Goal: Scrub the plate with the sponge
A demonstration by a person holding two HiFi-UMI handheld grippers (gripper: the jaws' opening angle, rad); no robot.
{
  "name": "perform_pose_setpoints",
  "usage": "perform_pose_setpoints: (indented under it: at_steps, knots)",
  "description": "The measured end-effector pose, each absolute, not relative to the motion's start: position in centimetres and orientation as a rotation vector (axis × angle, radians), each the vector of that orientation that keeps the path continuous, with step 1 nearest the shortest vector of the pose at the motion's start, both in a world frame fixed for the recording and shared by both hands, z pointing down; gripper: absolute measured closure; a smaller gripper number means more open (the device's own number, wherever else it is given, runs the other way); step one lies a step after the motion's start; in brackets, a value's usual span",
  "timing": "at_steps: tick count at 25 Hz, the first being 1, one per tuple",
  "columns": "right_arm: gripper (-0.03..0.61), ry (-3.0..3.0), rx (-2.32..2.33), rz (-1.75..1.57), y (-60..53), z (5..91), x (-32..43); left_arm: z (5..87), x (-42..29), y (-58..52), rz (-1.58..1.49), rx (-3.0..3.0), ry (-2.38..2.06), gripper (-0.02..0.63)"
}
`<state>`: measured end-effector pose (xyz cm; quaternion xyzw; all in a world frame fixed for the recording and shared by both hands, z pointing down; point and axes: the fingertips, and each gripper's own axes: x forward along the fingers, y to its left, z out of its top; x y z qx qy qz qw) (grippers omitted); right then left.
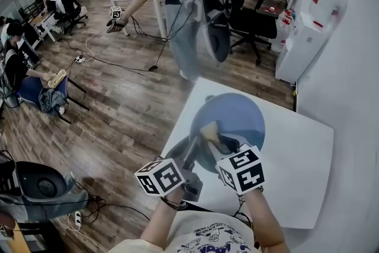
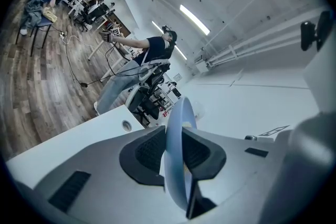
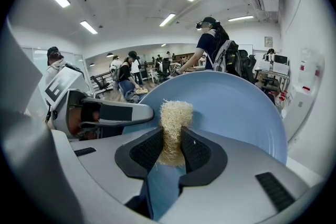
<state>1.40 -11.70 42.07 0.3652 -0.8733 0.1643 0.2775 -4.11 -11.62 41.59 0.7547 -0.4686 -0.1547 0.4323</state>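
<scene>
The white surface (image 1: 296, 151) in front of you carries only the blue plate (image 1: 237, 115), which is tipped up on edge over its near-left part, face turned toward your right side. Your left tool (image 2: 175, 152) is clamped on the plate's rim, one pad on each side of the thin edge, so the plate is propped and steadied for work. Your right tool (image 3: 170, 150) is closed on the pale, fibrous sponge (image 3: 175, 118), whose free end sticks out past the pads and lies against the plate's face low down, near the rim you are holding. By the look of it, both pick-ups are done and you are in the scrubbing itself. The plate shows no dirt, suds or wet streaks, so you cannot judge how much of the face has been covered. The broad upper and far part of the face lies well apart from the sponge and probably needs passes, and setting the plate down flat is not yet done.
</scene>
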Motion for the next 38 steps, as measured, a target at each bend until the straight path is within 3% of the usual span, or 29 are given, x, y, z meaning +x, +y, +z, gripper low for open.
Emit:
perform_pose_setpoints:
  at_steps: [38]
  knots:
    - [0.474, -2.289, 1.254, 0.479, -16.5, 41.3, 6.7, 42.6, -2.3, -10.9, -0.336, 1.906, -1.084, 0.546]
